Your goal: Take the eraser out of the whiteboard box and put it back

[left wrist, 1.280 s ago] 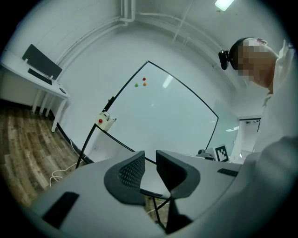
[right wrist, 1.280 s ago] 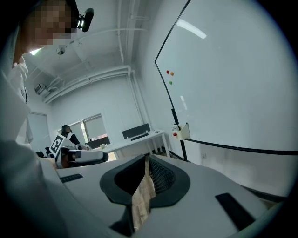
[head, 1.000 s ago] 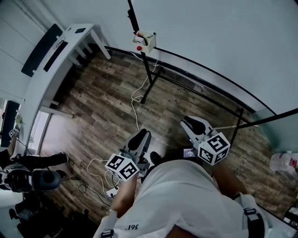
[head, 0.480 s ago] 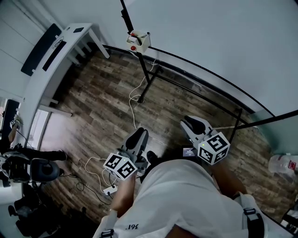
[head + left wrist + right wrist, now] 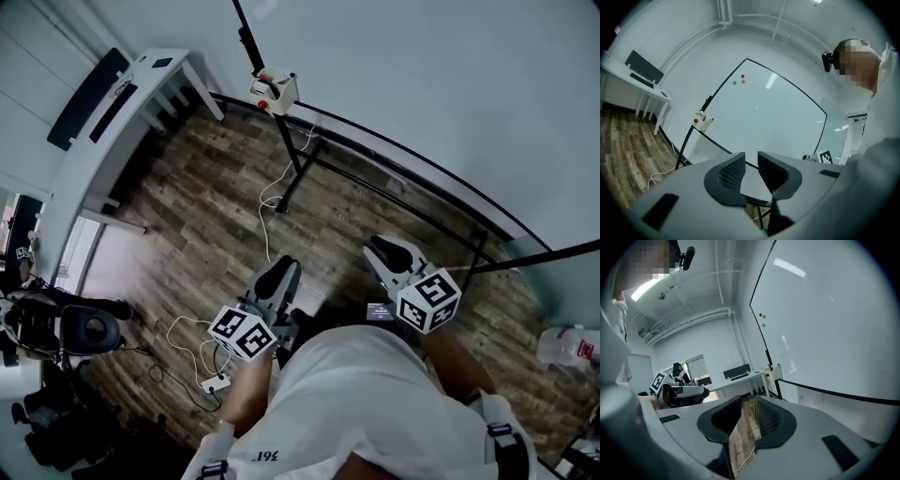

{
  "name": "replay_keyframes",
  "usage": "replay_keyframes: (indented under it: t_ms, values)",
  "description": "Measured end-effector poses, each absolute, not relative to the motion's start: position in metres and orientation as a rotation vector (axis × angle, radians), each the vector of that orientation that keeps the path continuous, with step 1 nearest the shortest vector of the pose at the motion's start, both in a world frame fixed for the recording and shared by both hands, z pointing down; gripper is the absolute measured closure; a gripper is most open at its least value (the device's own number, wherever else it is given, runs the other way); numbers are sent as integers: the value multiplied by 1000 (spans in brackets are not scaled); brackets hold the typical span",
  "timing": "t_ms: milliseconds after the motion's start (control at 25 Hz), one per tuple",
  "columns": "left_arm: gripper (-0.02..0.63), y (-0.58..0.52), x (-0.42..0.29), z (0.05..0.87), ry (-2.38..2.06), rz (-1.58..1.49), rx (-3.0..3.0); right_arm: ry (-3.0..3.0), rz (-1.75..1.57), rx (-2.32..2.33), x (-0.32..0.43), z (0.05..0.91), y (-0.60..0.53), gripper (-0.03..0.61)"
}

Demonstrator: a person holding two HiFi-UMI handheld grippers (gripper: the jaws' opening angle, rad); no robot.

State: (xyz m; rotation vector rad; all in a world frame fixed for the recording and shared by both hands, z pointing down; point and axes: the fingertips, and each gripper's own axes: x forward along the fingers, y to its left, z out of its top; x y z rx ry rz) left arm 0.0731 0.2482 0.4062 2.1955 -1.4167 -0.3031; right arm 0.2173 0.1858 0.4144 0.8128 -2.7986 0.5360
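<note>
Ribbed black jaws of our left gripper (image 5: 751, 160) stand a narrow gap apart, empty. The right gripper (image 5: 749, 403) jaws have just been opening, with nothing between them. The small cream whiteboard box (image 5: 702, 122) hangs at the glossy whiteboard (image 5: 768, 112) edge, well ahead; the eraser inside cannot be distinguished. We should approach level, with the jaws widened first.

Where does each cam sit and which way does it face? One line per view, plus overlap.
Head view: on the person's head, facing steeply down at the wooden floor; shows the white shirt, left tongs and right tongs.
Left gripper view: on the left tongs, facing the whiteboard; own jaws slightly apart, empty.
Right gripper view: on the right tongs, facing along the whiteboard toward the white desk; own jaws have just been opening, empty; left tongs at left.
Shared: all three show the whiteboard box.
</note>
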Motion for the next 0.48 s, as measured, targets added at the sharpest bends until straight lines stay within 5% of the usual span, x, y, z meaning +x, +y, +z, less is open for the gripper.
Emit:
replay_keyframes:
  t_ms: [480]
  values:
    - [541, 204, 47, 415, -1421, -292, 2175, -2790, 536, 787, 185, 423, 146, 488]
